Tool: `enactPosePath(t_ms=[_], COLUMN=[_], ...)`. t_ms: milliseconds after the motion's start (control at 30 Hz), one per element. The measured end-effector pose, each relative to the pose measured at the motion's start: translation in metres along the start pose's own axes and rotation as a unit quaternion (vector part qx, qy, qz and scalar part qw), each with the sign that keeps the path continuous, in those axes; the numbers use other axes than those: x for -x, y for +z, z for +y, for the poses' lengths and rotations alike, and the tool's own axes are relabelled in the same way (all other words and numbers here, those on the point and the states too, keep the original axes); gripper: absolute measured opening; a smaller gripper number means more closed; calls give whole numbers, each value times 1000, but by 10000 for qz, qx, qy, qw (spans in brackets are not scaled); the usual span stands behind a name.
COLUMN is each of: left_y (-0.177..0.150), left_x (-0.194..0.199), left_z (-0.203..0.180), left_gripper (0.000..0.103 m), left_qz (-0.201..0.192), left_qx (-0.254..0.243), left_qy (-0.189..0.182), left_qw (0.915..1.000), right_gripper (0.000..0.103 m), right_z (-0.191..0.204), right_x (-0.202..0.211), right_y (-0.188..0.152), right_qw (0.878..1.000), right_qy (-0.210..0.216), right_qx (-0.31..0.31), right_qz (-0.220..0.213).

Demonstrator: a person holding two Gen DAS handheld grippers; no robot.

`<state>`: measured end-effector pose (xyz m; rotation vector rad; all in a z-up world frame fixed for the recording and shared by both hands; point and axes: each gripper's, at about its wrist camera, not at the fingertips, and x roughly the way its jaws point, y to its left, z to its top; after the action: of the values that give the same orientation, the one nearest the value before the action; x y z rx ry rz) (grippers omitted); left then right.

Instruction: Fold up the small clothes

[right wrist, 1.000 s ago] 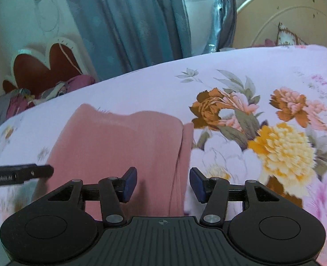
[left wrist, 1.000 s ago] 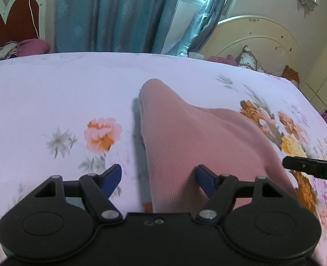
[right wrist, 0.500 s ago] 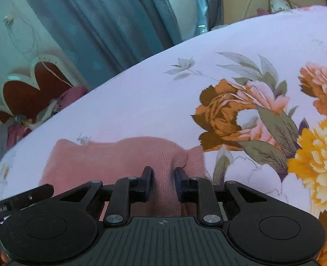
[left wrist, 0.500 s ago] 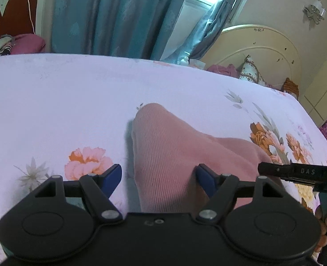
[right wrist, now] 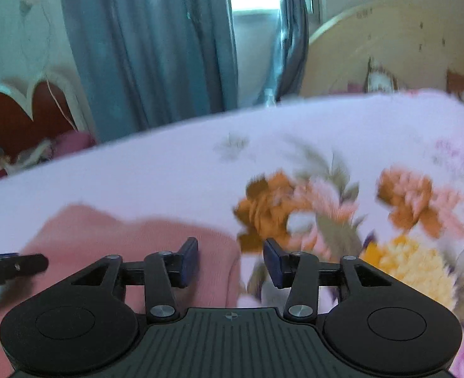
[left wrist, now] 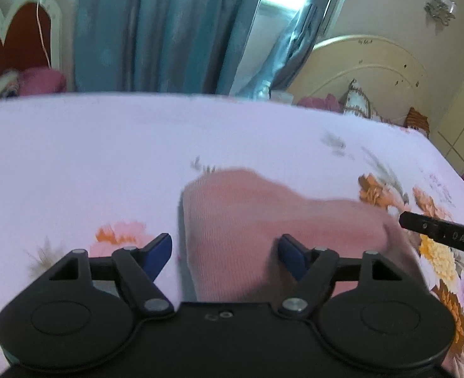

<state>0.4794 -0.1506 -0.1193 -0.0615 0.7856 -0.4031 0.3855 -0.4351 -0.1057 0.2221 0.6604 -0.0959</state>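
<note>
Left wrist view: the left gripper hangs over a pink knit garment that lies on a bed with a floral sheet. Its blue pads stand wide apart, the left one over the bare sheet just beside the garment's left edge, the right one over the cloth. Nothing is pinched between them. The garment sits toward the near edge of the bed, its rounded far end pointing at the curtains, with a pale headboard beyond the far right corner. Part of the other tool's black body enters from the right edge of the picture, beside the garment's right side.

Right wrist view: the right gripper has its jaws opening. The left pad is over the garment's right margin, the right pad over the printed flowers of the sheet, and the garment's edge runs between them without being pressed. This picture is blurred, so fine folds cannot be read.

The ribbed knit looks light, soft and limp. It should drape and sag wherever it is lifted, and slide easily over the smooth sheet. Each tong would best bite a hem or corner at the near edge, taking all layers at once, since a shallow pinch may slip off.
</note>
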Motion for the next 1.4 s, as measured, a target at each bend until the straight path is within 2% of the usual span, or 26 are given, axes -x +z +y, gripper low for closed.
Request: enactPosePath(t_ms=[67, 133, 200, 233, 267, 333, 467, 567, 700, 800, 1067, 1167, 1333, 1400], left_y=[3, 3, -1, -3, -4, -5, -8, -7, -7, -9, -22, -36, -65, -73], left_x=[-1, -12, -24, -26, -27, -29, -28, -27, -19, -9, 29, 46, 59, 55], left_z=[-4, -5, -5, -3, -1, 2, -1, 0, -7, -10, -18, -23, -32, -32], left_gripper=[72, 72, 76, 81, 85, 87, 88, 88, 88, 85, 77, 73, 74, 74], left_qz=[-61, 127, 261, 259, 264, 287, 216, 237, 145, 76, -94, -97, -44, 12], left_qx=[-42, -29, 0, 33, 97, 180, 25, 43, -204, -252, -492, -624, -787, -757], left_qy=[44, 92, 138, 160, 185, 182, 249, 263, 408, 424, 341, 253, 182, 196], left_qw=[10000, 9999, 9996, 9995, 9994, 9993, 9995, 9994, 9989, 9988, 9982, 9977, 9967, 9969], right_gripper=[45, 45, 45, 45, 45, 45, 45, 45, 45, 45, 45, 16, 16, 16], right_z=[14, 29, 41, 44, 43, 32, 25, 21, 30, 35, 51, 53, 50, 48], right_x=[3, -4, -14, -22, -31, -43, -50, -51, -30, -13, 27, 39, 49, 41], right_y=[5, 4, -2, -6, -11, -18, -17, -13, -6, -10, -39, -52, -77, -86], right_qw=[9998, 9993, 9983, 9976, 9969, 9975, 9982, 9978, 9975, 9972, 9925, 9900, 9874, 9846], right_qy=[127, 245, 211, 136, 60, 90, 86, 141, 10, 84, 239, 298, 309, 88], right_qx=[124, 291, 503, 599, 646, 498, 405, 301, 532, 657, 1178, 1350, 1473, 1644], right_qz=[-65, 63, 204, 304, 446, 485, 444, 575, 463, 355, 241, 282, 487, 585])
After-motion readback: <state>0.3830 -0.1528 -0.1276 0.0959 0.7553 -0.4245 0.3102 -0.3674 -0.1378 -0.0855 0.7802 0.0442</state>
